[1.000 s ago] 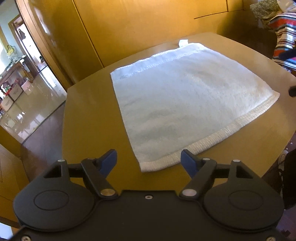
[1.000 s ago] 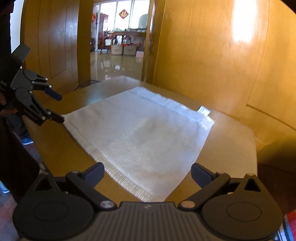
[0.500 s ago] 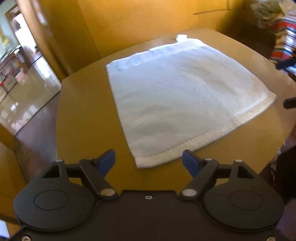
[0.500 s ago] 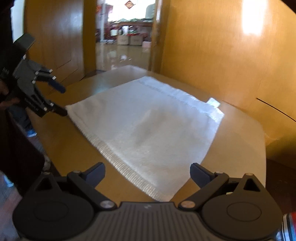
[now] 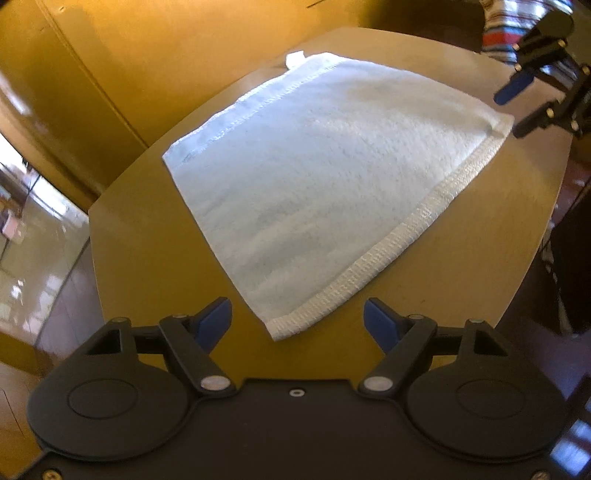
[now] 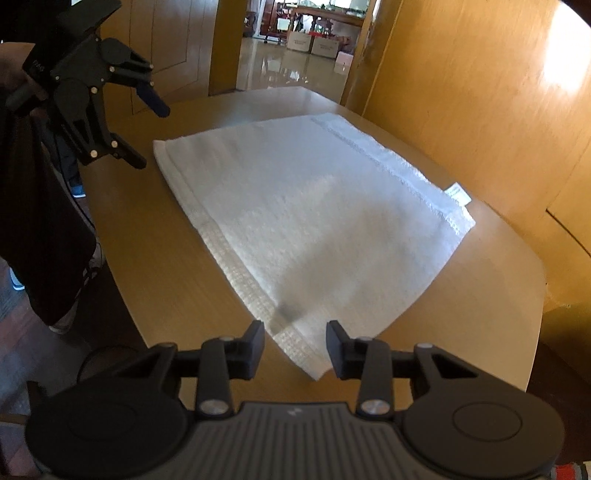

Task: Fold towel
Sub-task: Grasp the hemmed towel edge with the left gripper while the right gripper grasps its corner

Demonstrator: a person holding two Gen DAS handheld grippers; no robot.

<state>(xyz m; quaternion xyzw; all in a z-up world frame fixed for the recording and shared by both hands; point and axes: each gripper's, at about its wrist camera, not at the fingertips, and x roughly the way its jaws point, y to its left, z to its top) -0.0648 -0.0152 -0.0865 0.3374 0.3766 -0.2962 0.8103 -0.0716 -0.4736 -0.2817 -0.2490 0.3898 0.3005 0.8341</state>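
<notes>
A white towel (image 5: 325,177) lies flat on a wooden table (image 5: 147,258); it also shows in the right wrist view (image 6: 314,221). My left gripper (image 5: 297,323) is open, its blue-tipped fingers on either side of the towel's near-left corner, just above the table. My right gripper (image 6: 295,345) is open but narrower, its fingers straddling the near-right corner. Each gripper shows in the other's view: the right one (image 5: 511,110) beside the far corner, the left one (image 6: 147,136) beside the left corner. A small label (image 6: 457,192) sticks out at the far edge.
Wooden wall panels (image 6: 461,92) stand close behind the table. A doorway (image 6: 295,44) opens to a glossy floor with boxes. The person's dark clothing (image 6: 37,221) is at the left. Striped fabric (image 5: 502,33) shows at the upper right.
Both grippers have moved in and down toward the towel's near corners. The right gripper's fingers have closed part of the way around its corner.
</notes>
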